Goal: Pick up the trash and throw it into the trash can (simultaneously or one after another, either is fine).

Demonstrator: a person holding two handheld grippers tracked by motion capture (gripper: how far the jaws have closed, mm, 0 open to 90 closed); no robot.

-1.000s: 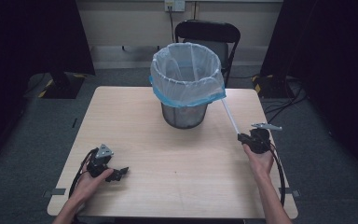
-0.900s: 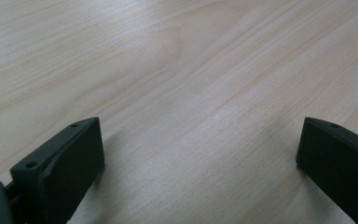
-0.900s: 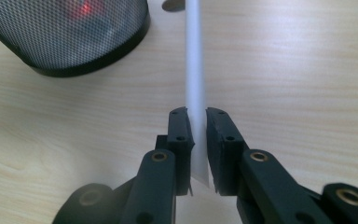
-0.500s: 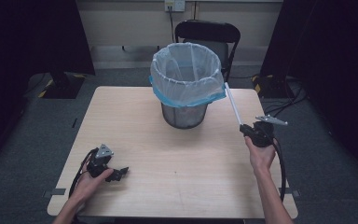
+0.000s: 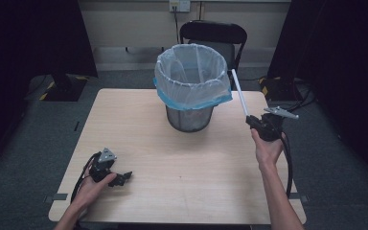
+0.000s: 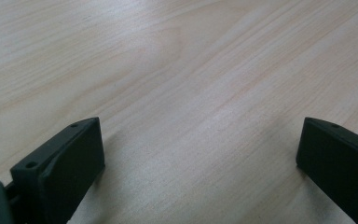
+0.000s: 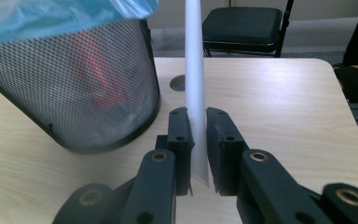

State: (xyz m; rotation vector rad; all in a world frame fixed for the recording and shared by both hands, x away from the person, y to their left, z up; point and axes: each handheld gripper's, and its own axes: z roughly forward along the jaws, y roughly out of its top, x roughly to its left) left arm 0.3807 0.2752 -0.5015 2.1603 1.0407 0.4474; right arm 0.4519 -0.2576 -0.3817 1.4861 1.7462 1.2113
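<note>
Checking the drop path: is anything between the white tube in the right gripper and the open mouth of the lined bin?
Nothing visible. The right gripper holds the white tube beside the bin, its tip near rim height, air between.

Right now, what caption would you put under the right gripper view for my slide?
Right gripper pinching a white paper tube beside a mesh trash bin on the wooden table.

Bin (image 5: 189,112) stands mid-table (image 5: 139,120); chair (image 5: 213,36) seemingly just behind.
</note>
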